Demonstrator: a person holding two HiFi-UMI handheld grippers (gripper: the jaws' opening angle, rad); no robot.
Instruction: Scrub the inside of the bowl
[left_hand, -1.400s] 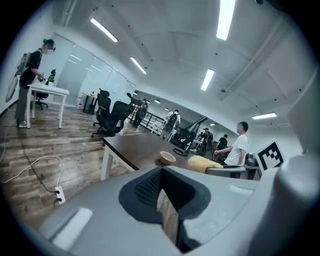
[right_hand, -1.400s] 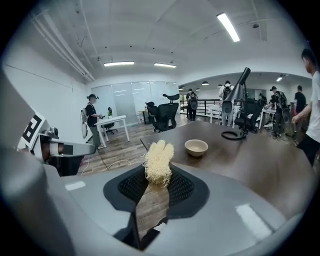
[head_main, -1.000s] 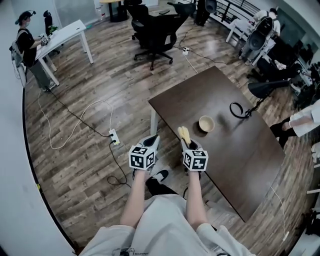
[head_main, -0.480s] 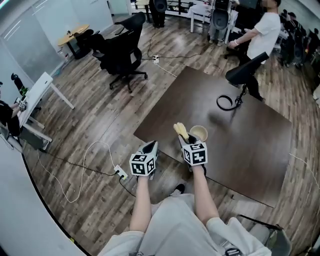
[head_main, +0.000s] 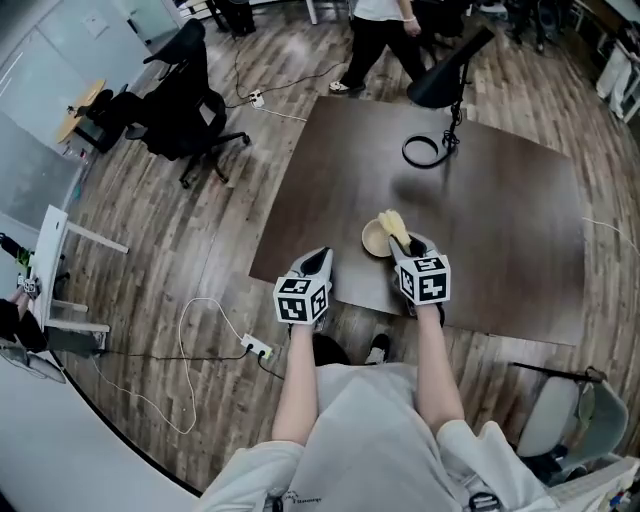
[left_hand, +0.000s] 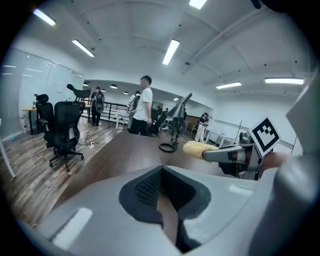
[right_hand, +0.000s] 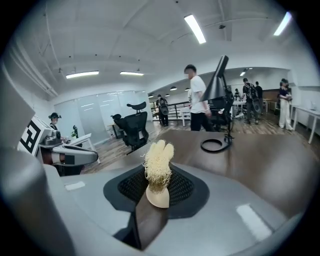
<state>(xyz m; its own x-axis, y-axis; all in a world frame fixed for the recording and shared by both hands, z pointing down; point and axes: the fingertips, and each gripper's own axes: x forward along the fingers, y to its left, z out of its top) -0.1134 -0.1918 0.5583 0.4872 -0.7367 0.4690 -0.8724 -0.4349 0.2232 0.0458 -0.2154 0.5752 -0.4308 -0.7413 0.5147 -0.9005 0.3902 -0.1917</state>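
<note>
1. Two grippers, one bowl, one brush, one table and one desk lamp: this is what I count at my work place.
2. The left gripper (head_main: 318, 262) has its jaws almost together, with only a thin slit and nothing in it. It hovers over the near edge of the table (head_main: 500, 230), just left of the bowl (head_main: 372, 241).
3. The right gripper (head_main: 405, 243) is clamped on the brush (head_main: 393, 225). The fibre end stands out beyond the jaws and, from the head view, lies over the bowl.
4. The bowl stands on the table close to the near edge, just in front of the right gripper, nearer to the table's left corner than to its right one.
5. To the right of the bowl and behind it I see much bare table top. The lamp (head_main: 447, 70) with its ring base (head_main: 423, 152) stands at the far side, well apart from the bowl. One person (head_main: 380, 25) walks past the far edge, and one black office chair (head_main: 185, 100) stands on the floor (head_main: 180, 250) off the far left corner.
6. The table top is dark brown, flat and matte. The bowl is round and pale beige. The brush is a bundle of pale, straw-like fibres, frayed at the tip. The floor is made of grey-brown wood planks.
</note>
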